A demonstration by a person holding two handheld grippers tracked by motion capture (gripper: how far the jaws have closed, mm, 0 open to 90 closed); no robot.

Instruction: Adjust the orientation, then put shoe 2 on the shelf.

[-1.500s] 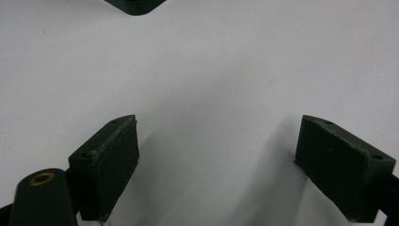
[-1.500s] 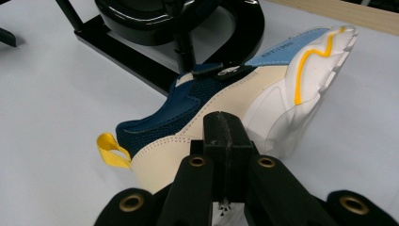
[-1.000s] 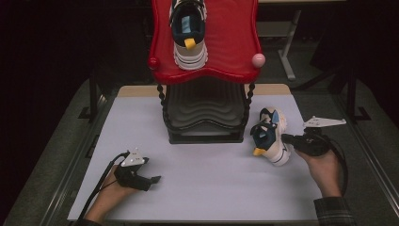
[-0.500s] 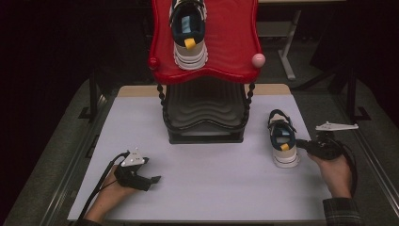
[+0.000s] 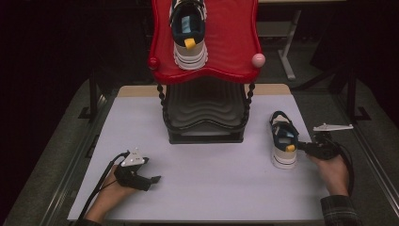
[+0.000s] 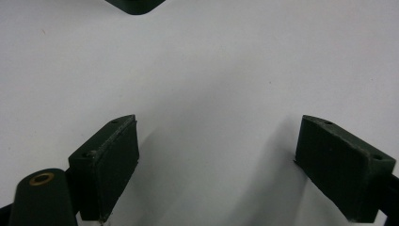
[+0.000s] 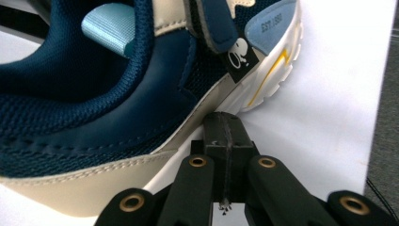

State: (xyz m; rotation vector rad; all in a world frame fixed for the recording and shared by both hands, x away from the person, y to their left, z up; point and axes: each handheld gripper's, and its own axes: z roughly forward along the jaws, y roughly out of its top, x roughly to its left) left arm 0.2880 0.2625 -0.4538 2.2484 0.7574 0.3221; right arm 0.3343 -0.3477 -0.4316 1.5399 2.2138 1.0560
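One shoe (image 7: 117,94), touching closed right claw (image 7: 225,136)

The high view looks from above the near edge of the table (image 5: 207,188), facing forward and down. It sees the whole white top, with the red rack (image 5: 207,42) at the far edge.

The left gripper view sits very close to the table, looking along its own two fingers (image 6: 106,165) at bare white top near the front left corner.

The right gripper view is almost touching the shoe (image 7: 117,103) by the right edge. The high view shares this shoe (image 5: 284,143).
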